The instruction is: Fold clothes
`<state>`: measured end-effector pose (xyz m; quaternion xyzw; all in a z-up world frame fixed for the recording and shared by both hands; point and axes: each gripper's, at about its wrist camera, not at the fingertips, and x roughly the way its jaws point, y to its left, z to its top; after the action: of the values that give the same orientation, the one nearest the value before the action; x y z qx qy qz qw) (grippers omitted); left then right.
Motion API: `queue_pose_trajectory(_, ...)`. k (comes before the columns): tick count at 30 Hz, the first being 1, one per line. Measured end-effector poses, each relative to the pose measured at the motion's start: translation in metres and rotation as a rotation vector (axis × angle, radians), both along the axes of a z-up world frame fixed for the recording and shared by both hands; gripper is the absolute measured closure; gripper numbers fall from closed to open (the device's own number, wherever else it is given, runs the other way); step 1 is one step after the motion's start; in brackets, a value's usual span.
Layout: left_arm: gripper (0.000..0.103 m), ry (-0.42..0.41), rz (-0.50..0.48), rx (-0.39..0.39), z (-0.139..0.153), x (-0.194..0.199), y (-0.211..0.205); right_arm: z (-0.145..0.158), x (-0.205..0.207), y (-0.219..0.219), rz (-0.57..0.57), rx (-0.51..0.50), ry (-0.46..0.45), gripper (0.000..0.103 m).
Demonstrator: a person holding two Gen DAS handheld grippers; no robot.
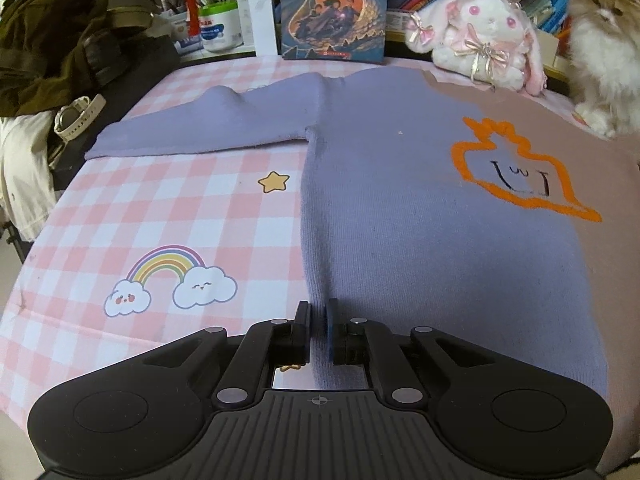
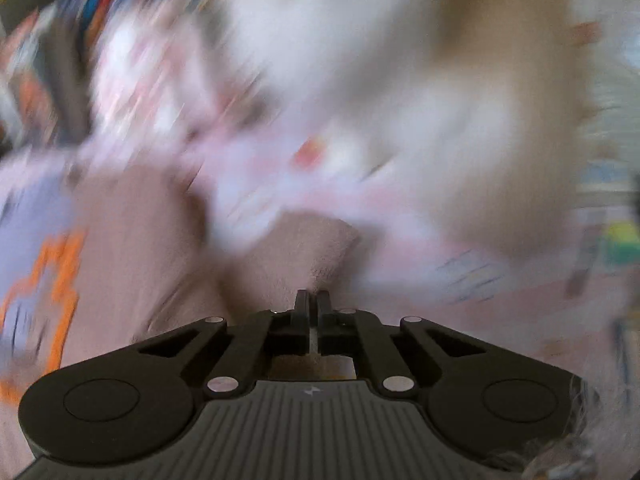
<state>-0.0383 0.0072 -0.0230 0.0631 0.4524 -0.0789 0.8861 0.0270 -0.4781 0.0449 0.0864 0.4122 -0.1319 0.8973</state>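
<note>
Sweater (image 1: pixel 400 184): lavender and dusty-pink knit with an orange outlined motif, spread flat on the pink checked bedsheet (image 1: pixel 160 208); one lavender sleeve lies stretched out to the left, flat on the sheet.
My left gripper (image 1: pixel 319 312): low at the near hem, at the sweater's left edge. My jaws are drawn close with a narrow gap, and the lavender edge runs up through that gap; I am pinching the hem.
My right gripper (image 2: pixel 312 300): jaws clenched on a raised peak of the pink knit, which stands up directly in front of my fingers. Surroundings in this view are heavily motion-blurred; I cannot identify them.
Far edge of bed: upright book (image 1: pixel 334 8), white plush rabbit (image 1: pixel 480 36) touching the sweater's far end, fluffy cat (image 1: pixel 608 40) sitting at the right corner.
Left margin: dark clothing heap (image 1: pixel 52 40), white wristwatch (image 1: pixel 78 116).
</note>
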Motion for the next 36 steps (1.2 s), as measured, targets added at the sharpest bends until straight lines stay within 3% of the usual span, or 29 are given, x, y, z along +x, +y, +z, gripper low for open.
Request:
queue_pose_trajectory(4,0.096,0.002,0.000,0.008,0.000,-0.001,-0.001,0.030,-0.038,-0.042,-0.265,-0.099,-0.131,0.100)
queue_pose_trajectory(7,0.096,0.005,-0.006,0.016,0.001,-0.001,-0.002,0.025,-0.054,-0.064,-0.349,-0.100,-0.116,0.099)
queue_pose_trajectory(14,0.096,0.003,-0.004,0.021,0.001,-0.012,0.000,0.004,-0.080,-0.088,-0.432,-0.068,-0.047,0.102)
queue_pose_trajectory(19,0.096,-0.001,0.008,0.024,0.001,-0.018,-0.002,-0.006,-0.063,-0.083,-0.351,-0.057,0.018,0.099)
queue_pose_trajectory(20,0.096,-0.005,0.012,0.023,0.000,-0.019,-0.002,-0.008,-0.058,-0.082,-0.330,-0.054,0.031,0.091)
queue_pose_trajectory(21,0.096,-0.007,0.014,0.024,0.000,-0.020,-0.002,-0.010,-0.053,-0.081,-0.310,-0.051,0.045,0.070)
queue_pose_trajectory(22,0.096,-0.008,0.016,0.027,0.000,-0.020,-0.003,-0.012,-0.048,-0.080,-0.290,-0.049,0.059,0.059)
queue_pose_trajectory(23,0.096,-0.009,0.017,0.031,0.000,-0.020,-0.003,-0.014,-0.043,-0.078,-0.269,-0.046,0.072,0.052)
queue_pose_trajectory(26,0.096,-0.013,0.020,0.035,0.000,-0.020,-0.003,-0.020,-0.029,-0.075,-0.208,-0.038,0.113,0.051)
queue_pose_trajectory(32,0.096,-0.015,0.039,0.022,0.000,-0.022,-0.002,-0.031,-0.006,-0.070,-0.126,-0.035,0.169,0.055)
queue_pose_trajectory(34,0.096,-0.016,0.046,0.018,0.000,-0.023,-0.002,-0.031,-0.007,-0.071,-0.147,-0.049,0.158,0.070)
queue_pose_trajectory(35,0.096,-0.016,0.049,0.016,0.000,-0.023,-0.001,-0.032,-0.007,-0.071,-0.157,-0.056,0.152,0.089)
queue_pose_trajectory(36,0.096,-0.017,0.052,0.014,0.000,-0.023,-0.001,-0.032,-0.007,-0.072,-0.168,-0.063,0.146,0.095)
